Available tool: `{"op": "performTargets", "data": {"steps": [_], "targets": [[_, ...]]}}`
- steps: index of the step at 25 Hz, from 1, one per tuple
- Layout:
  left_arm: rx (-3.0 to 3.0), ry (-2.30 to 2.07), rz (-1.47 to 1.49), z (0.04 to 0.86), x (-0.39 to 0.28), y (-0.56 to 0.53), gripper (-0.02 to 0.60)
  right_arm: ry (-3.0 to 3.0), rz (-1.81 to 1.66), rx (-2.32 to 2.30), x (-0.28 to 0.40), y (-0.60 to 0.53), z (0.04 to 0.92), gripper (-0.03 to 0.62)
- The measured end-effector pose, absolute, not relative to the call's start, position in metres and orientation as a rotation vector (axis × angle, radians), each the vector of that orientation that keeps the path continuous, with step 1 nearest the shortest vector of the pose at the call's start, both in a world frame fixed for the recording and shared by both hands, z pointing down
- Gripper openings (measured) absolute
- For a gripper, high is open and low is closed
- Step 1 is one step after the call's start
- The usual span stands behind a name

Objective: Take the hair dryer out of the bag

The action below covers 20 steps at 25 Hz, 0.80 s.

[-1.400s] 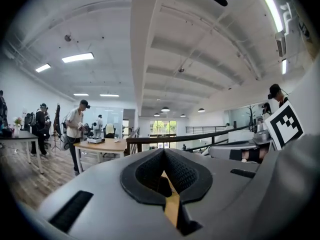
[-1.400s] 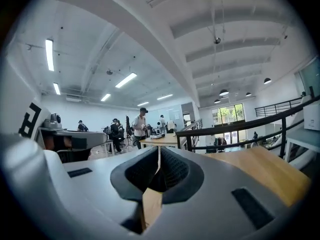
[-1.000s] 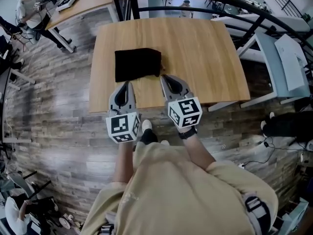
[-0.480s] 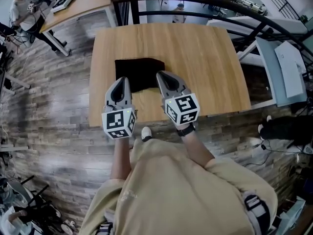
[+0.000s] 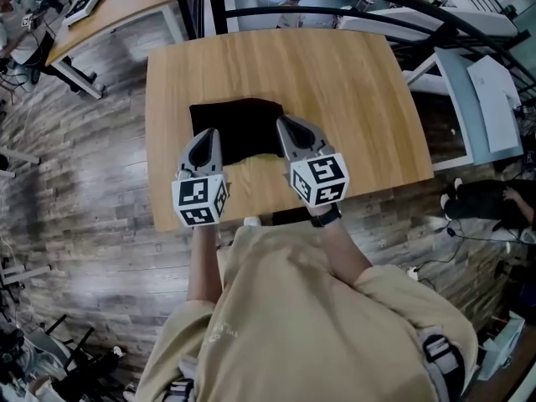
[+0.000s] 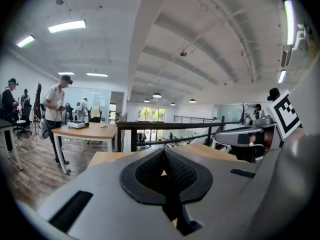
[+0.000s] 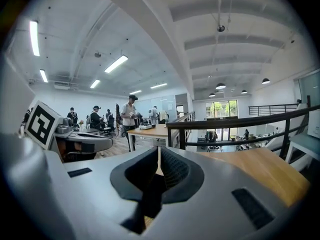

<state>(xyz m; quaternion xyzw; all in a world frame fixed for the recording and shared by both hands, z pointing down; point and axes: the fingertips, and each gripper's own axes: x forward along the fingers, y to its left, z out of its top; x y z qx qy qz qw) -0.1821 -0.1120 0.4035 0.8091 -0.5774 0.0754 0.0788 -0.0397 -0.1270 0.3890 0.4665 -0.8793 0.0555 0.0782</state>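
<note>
Black, soft fabric bag [image 5: 237, 126], roughly rectangular, lying flat and slack on the light wooden table [image 5: 352, 90]. It sits just ahead of and between the two pairs of jaws. In the head view the tips of the left gripper [image 5: 207, 137] overlap its near left corner, and the tips of the right gripper [image 5: 291, 127] stand at its right edge. Contact with either cannot be told. Its contents are hidden.

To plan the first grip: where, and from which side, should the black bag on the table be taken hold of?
Probably its near edge, from the person's side. The black bag lies flat on the table, and the left claw and the right claw point at that edge, both shut, so they must open first. Its opening cannot be seen.
</note>
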Motion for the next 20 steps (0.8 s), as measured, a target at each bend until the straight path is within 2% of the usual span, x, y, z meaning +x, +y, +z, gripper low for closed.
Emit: {"op": "performTargets", "data": {"steps": [10,13,16,20], "targets": [[2.361,-1.548,0.504,0.496,-0.140,-0.181,0.015,-2.602,0.296,1.214,-0.035,-0.189,0.452,0.023],[2.310,-1.490,0.569,0.528,-0.130,-0.199,0.072,-2.590,0.329,1.160,-0.036,-0.205,0.468,0.023],[2.259,-1.416,0.618,0.558,-0.120,-0.215,0.096,-2.576,0.346,1.135,-0.036,-0.221,0.479,0.023],[2.257,-1.311,0.728,0.595,-0.108,-0.222,0.184,-2.555,0.376,1.139,-0.035,-0.228,0.492,0.023]]}}
